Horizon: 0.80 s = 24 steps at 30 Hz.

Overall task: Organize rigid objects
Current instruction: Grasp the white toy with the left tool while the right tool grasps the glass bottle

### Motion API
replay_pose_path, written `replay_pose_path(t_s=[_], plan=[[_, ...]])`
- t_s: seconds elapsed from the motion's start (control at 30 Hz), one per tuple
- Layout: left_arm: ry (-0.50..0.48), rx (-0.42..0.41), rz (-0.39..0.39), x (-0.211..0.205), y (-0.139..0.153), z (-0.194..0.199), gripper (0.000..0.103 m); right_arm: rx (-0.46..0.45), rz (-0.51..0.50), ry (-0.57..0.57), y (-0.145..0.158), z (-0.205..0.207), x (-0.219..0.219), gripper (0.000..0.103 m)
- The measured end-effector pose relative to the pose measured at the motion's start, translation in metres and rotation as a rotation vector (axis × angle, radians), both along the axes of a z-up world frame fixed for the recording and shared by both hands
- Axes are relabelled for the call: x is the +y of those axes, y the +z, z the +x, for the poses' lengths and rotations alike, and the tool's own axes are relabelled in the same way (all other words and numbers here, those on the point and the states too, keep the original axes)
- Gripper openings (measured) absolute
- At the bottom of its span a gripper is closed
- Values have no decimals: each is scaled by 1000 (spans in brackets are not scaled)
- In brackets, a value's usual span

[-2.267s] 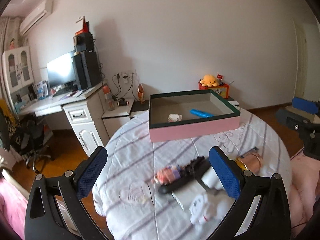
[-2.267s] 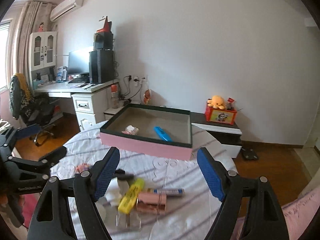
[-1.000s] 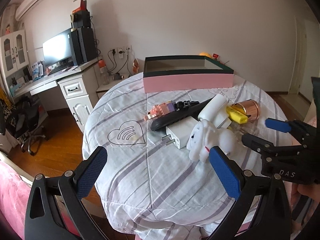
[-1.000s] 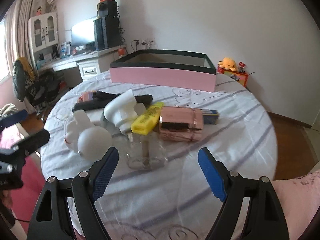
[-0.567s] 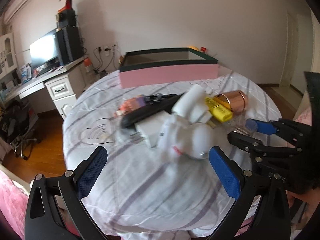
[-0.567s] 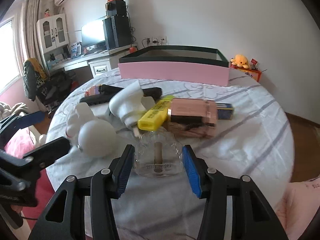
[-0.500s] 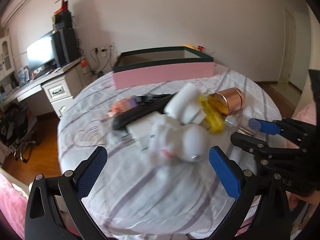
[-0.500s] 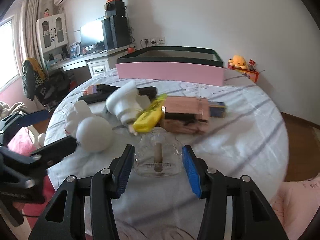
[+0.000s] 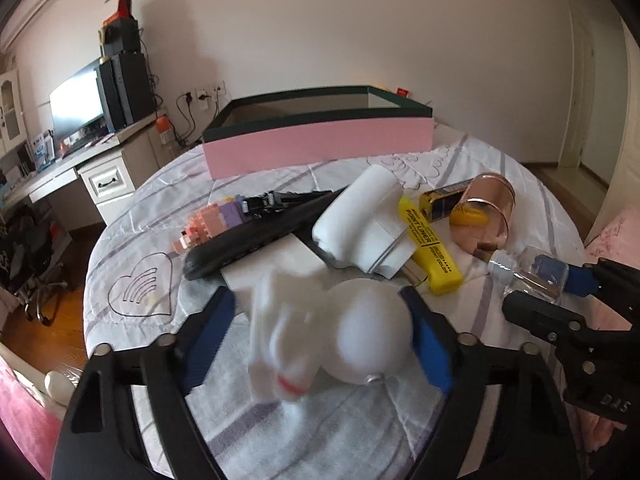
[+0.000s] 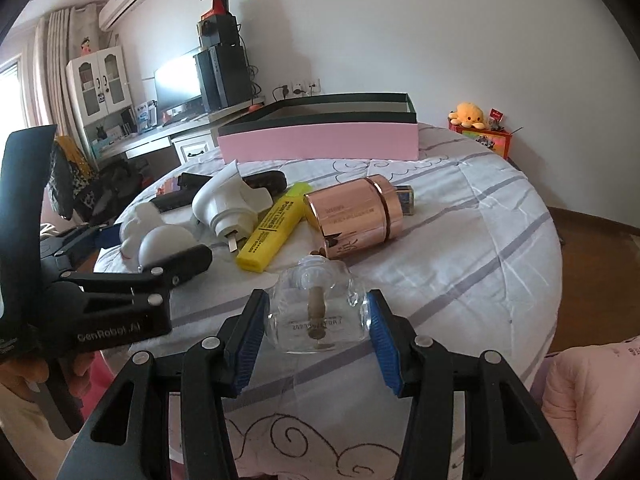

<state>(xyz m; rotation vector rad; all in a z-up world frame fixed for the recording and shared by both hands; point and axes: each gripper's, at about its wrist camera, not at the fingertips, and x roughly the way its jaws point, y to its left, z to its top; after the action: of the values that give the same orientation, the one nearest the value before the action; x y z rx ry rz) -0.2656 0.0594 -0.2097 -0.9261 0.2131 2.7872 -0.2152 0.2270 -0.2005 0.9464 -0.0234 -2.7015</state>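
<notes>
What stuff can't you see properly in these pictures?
- Inside of the pink box: both views look too low, so its front wall hides the contents.
- White toy between the left gripper fingers: blurred in the left view, so its details and the grip are unclear.
- Blue and yellow box: mostly hidden behind the rose-gold jar in the right view.

Motion-blurred white figurine (image 9: 320,332)
</notes>
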Motion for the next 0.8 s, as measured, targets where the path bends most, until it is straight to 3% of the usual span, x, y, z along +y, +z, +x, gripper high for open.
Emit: replay_pose_path(t_s=[0.27,0.33,0.4,0.8], plan=[[-23,-4,11,-11,1,11,74,6,39,3,-3,-7,-10,61],[-27,-4,20,-14,0,12,75,9,62,0,-5,-5,-12,59],[-20,-17,27,-15,-4,10,77,14,77,-14,-6,-4,-11,51],[-19,25,9,-16,3,19,75,37,32,6,11,4,-10,51]])
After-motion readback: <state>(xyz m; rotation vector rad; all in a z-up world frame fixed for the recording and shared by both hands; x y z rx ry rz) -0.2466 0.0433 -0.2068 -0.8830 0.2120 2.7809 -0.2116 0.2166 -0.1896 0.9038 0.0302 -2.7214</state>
